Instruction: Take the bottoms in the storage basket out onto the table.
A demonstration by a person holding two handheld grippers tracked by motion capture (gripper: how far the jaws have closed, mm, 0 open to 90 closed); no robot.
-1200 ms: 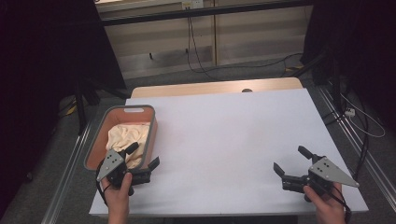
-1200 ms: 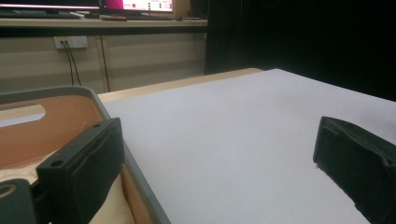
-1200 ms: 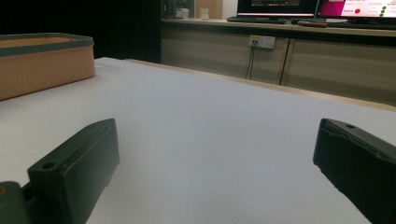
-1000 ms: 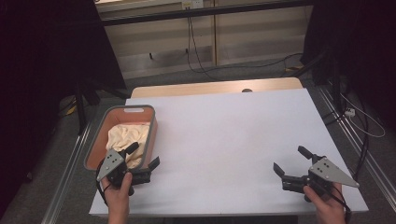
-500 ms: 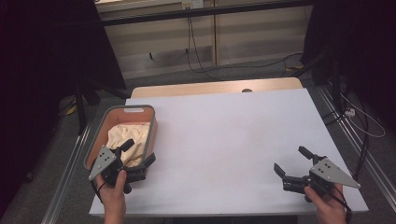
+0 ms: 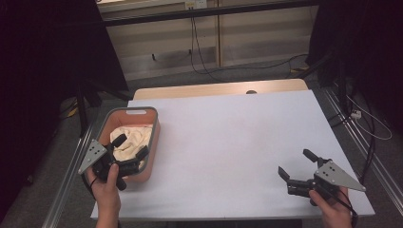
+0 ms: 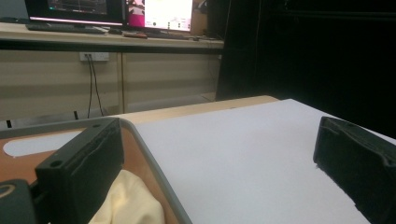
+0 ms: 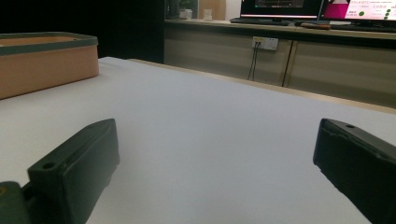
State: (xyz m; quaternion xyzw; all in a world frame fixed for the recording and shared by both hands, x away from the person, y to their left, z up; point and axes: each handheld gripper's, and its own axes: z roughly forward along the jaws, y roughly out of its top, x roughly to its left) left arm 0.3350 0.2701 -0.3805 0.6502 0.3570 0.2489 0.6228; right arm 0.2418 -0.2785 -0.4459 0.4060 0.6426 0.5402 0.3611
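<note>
An orange bin (image 6: 148, 156) with a grey rim stands at the table's left edge, and a cream cloth (image 6: 132, 138) lies inside it. My left gripper (image 6: 130, 146) hangs open over the bin's near end, just above the cloth. In the left gripper view one jaw is over the cloth (image 7: 128, 201) inside the bin (image 7: 149, 156) and the other is over the white table. My right gripper (image 6: 297, 164) rests open on the table near the front right corner, with nothing between its jaws. The bin (image 8: 46, 65) appears far off in the right gripper view.
The white table top (image 6: 237, 137) spreads wide between the two grippers. A wooden strip (image 6: 218, 89) runs along its far edge. Cables (image 6: 199, 42) and dark stands sit on the floor beyond, with monitors (image 7: 107, 11) on a counter.
My left gripper has moved left and a little forward, from the bin's right rim to over the bin and cloth. The right gripper has stayed put.
</note>
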